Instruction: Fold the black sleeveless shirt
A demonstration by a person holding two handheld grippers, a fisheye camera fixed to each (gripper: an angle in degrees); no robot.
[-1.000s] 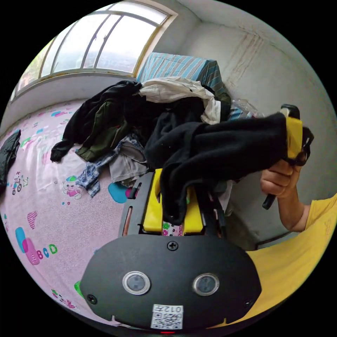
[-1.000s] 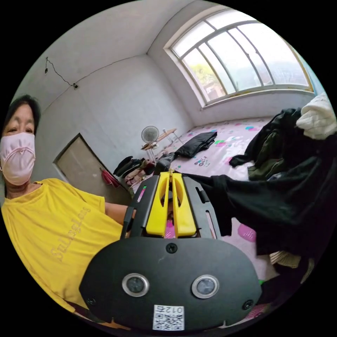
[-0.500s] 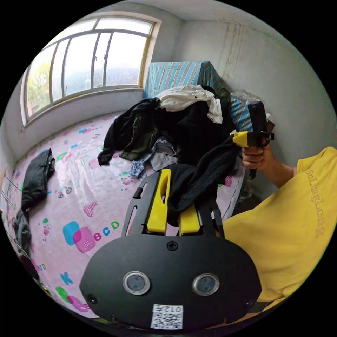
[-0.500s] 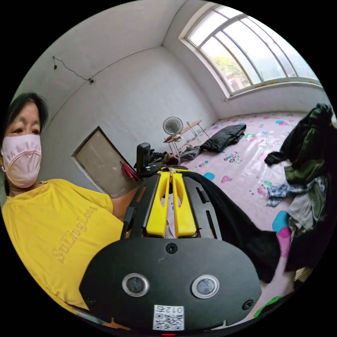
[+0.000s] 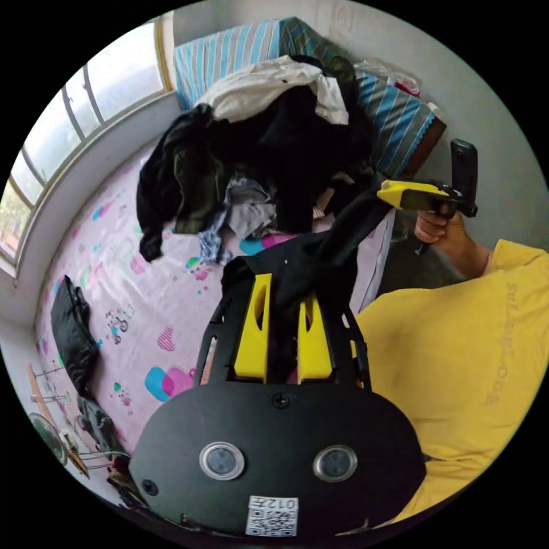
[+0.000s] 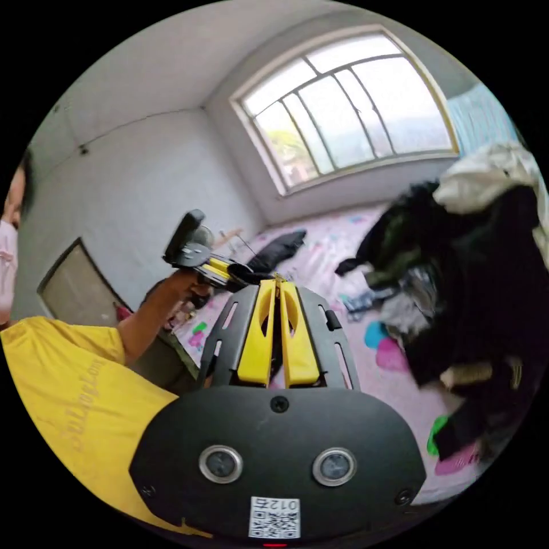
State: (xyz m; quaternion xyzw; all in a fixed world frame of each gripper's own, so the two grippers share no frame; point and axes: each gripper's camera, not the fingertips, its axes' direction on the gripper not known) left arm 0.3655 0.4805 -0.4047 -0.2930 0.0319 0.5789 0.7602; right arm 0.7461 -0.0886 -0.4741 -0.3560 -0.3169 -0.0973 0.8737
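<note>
— Where is your left gripper (image 5: 281, 297)?

— Close in front of my chest, its yellow jaws pointing away from me and pressed on black cloth from both sides.

— And your right gripper (image 5: 394, 193)?

— Out past it in my right hand (image 5: 437, 227), forearm raised, jaws drawn together on cloth at the tips. In the right gripper view that gripper (image 6: 278, 286) has its jaws nearly touching, a dark strip between them, and my left hand (image 6: 191, 284) grips the other handle just beyond.

Daylight from an arched window (image 6: 349, 108) falls on white walls (image 6: 143, 166) and a pink patterned mat (image 5: 131, 320).
</note>
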